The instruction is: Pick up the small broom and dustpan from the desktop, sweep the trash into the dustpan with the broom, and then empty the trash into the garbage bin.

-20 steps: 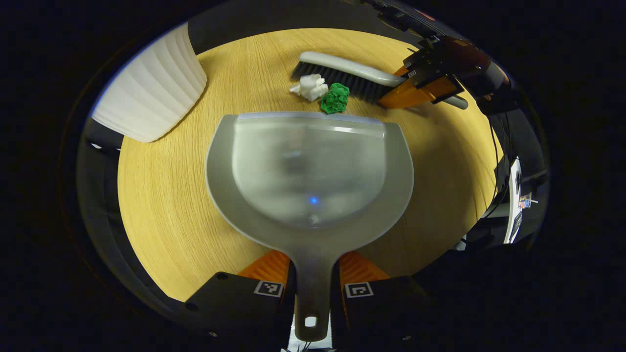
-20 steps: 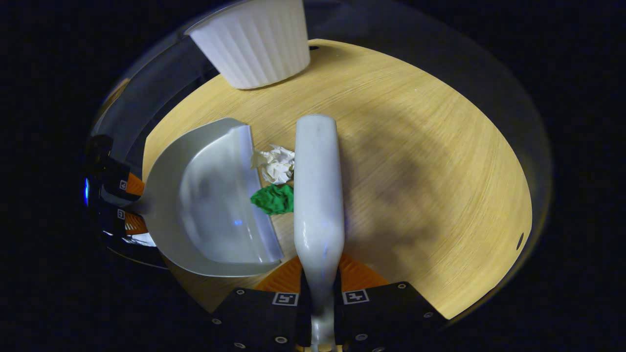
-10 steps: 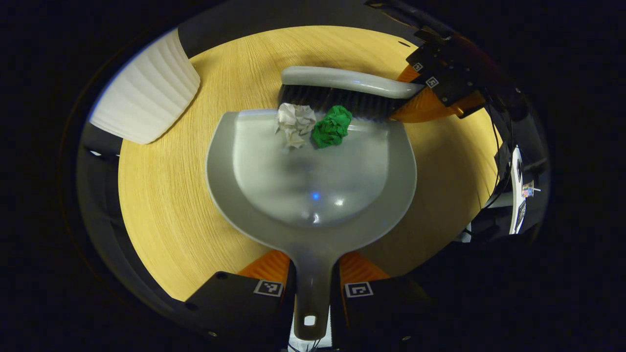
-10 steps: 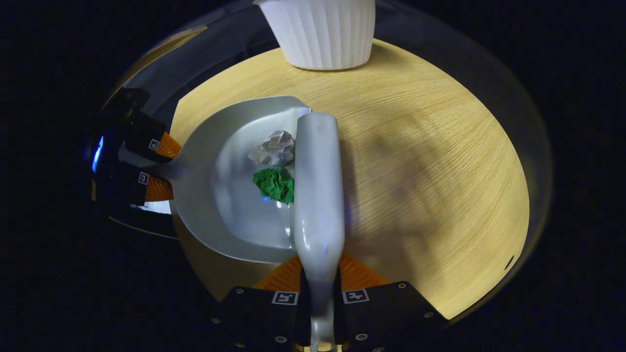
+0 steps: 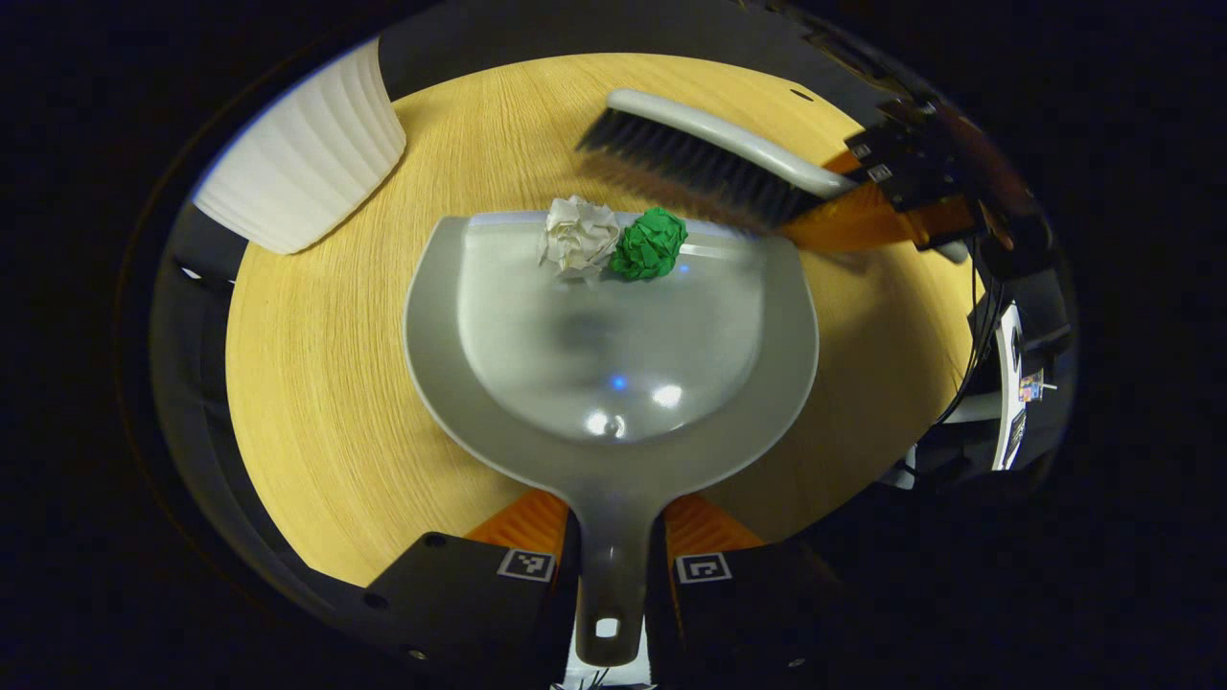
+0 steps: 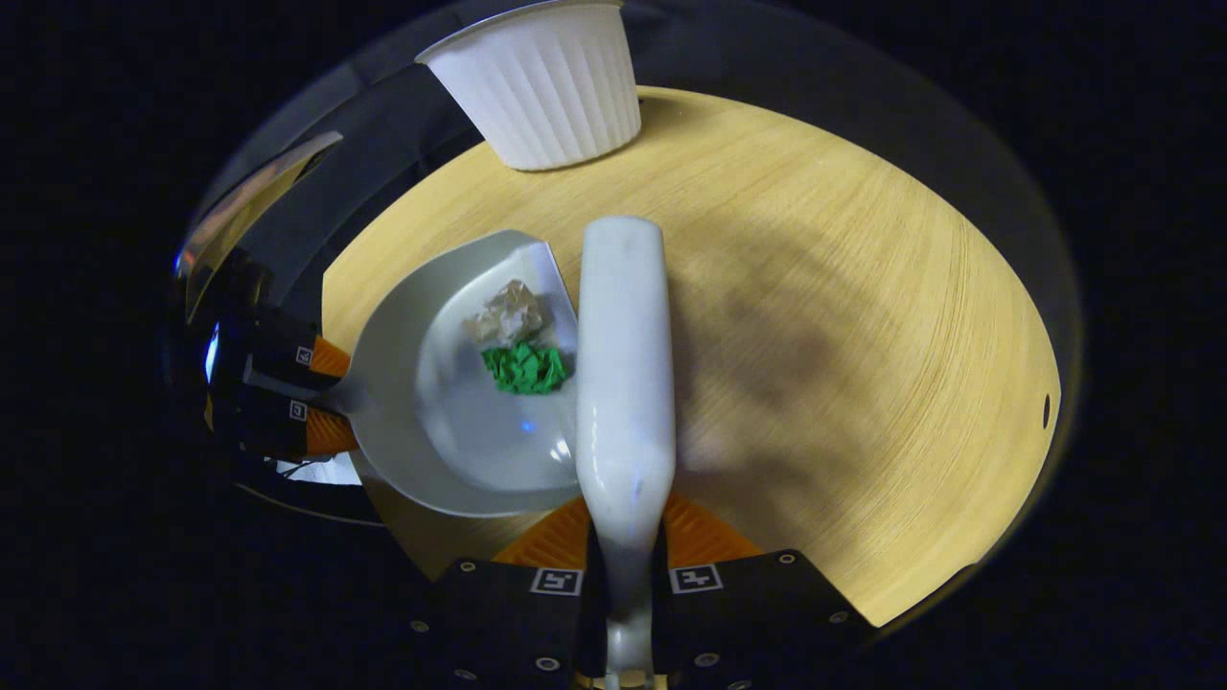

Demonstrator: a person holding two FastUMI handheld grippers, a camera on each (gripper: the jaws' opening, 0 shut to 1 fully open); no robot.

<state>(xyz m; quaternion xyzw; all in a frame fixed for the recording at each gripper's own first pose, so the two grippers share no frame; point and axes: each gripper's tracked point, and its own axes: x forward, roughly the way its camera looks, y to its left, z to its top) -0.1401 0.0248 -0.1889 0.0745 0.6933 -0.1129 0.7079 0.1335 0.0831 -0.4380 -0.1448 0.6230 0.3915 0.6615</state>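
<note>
Trash, a crumpled white paper ball [image 5: 578, 239] and a green one [image 5: 649, 243], is sitting just inside the grey plastic dustpan [image 5: 613, 383] lip. You're clamping its handle with the left hand-held gripper [image 5: 613, 556], the right hand-held gripper [image 6: 625, 565] clamping the grey black-bristled broom [image 5: 709, 158]. Tilt back before carrying to the white ribbed bin [image 5: 302, 163].

You're looking at a glossy plastic dustpan [image 5: 613, 383], crumpled paper balls [image 5: 578, 238], and a matt wood-grain desktop [image 5: 316, 383].

Broom [image 5: 709, 158] bristles motion-blurred, garbage bin [image 5: 302, 158] cut off, dustpan [image 6: 460, 402] edge behind broom.
</note>
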